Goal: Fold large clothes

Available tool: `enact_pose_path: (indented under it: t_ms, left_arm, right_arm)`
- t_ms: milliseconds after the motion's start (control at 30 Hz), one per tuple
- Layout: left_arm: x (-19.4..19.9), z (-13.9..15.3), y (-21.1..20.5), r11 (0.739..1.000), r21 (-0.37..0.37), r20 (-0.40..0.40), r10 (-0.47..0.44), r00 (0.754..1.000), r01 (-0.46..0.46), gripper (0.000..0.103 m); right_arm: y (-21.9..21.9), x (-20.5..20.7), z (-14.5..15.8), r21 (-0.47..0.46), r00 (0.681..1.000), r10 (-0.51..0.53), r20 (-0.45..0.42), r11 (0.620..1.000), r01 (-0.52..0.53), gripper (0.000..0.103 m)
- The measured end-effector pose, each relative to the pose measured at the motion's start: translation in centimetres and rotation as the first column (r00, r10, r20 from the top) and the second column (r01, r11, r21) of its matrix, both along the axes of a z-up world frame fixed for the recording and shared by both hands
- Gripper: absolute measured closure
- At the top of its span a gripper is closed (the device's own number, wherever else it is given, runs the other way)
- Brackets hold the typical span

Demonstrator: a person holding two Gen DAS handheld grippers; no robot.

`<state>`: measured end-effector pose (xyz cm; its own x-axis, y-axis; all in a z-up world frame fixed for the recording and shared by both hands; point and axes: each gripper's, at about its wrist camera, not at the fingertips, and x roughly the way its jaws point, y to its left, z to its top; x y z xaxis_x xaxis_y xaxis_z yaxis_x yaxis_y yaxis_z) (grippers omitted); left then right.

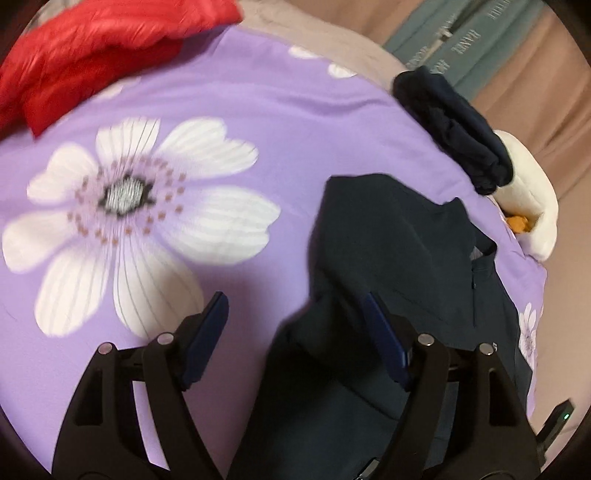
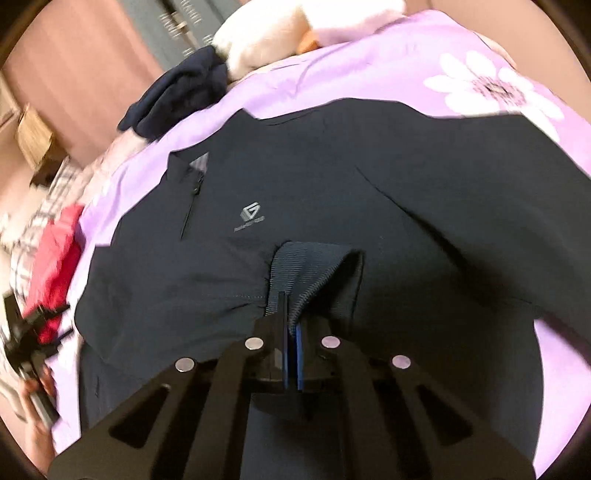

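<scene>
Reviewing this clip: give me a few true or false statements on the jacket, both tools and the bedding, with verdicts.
1. The right tool is shut on the ribbed cuff of the dark jacket. True.
2. The left tool is clamped shut. False: its jaws stand wide open.
3. The jacket lies on a purple flowered cover. True.
4. The red garment is between the left tool's jaws. False: it lies at the cover's far edge.

red garment [image 1: 92, 55] blurred and cut off at frame edge, shelf lettering [image 1: 476, 33] unreadable
</scene>
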<state>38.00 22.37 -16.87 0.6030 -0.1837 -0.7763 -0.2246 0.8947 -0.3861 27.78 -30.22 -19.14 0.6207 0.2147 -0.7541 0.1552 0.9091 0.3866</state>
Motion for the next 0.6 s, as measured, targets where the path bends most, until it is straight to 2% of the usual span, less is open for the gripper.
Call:
enact_pose_path:
  t_ms: [100, 167, 267, 333, 367, 433, 467, 533, 600]
  left_arm:
    - [0.7, 1.8, -2.0, 0.995, 0.073, 0.03, -0.077, 0.997, 0.075, 0.031]
    - [1.3, 2.4, -3.9, 0.986, 0.093, 0.034, -0.142, 0.989, 0.138, 0.047]
    - [2.5, 1.8, -7.1, 0.965, 0.146, -0.001, -0.222, 0.975, 0.22, 0.063]
    - [3.3, 0.4, -8.3, 0.952, 0.2, -0.056, -0.227, 0.972, 0.233, 0.065]
    - [3.8, -0.9, -8.4, 0.945, 0.243, -0.1, -0.201, 0.974, 0.22, 0.065]
    - [4.3, -2.8, -7.8, 0.946, 0.257, -0.15, -0.16, 0.976, 0.195, 0.065]
    - [4.1, -3.2, -7.3, 0.956, 0.229, -0.139, -0.155, 0.978, 0.184, 0.065]
    - [3.7, -3.0, -7.1, 0.958, 0.223, -0.115, -0.16, 0.98, 0.182, 0.065]
    - [3.4, -2.8, -7.1, 0.946, 0.253, -0.115, -0.178, 0.977, 0.202, 0.065]
  right_arm:
    - [0.6, 0.3, 1.7, -0.046, 0.997, 0.038, 0.064, 0.998, -0.035, 0.1]
    - [0.7, 0.9, 2.1, -0.065, 0.997, 0.039, 0.069, 0.997, -0.035, 0.1]
    - [0.5, 1.7, 2.4, -0.075, 0.998, 0.02, 0.066, 0.997, -0.015, 0.1]
    - [0.1, 1.5, 2.3, -0.081, 0.997, -0.01, 0.071, 0.997, 0.016, 0.1]
    - [-0.1, 1.4, 2.0, -0.083, 0.998, -0.019, 0.063, 0.996, 0.024, 0.1]
    - [-0.6, 1.5, 0.7, -0.1, 1.0, -0.019, 0.017, 0.995, 0.021, 0.1]
    - [-0.9, 1.5, 0.1, -0.102, 1.0, -0.01, -0.004, 0.995, 0.01, 0.1]
    - [-1.1, 1.5, -0.3, -0.093, 1.0, 0.0, -0.011, 0.996, -0.001, 0.098]
    - [-1.5, 1.2, 0.6, -0.102, 1.0, -0.024, 0.017, 0.994, 0.026, 0.087]
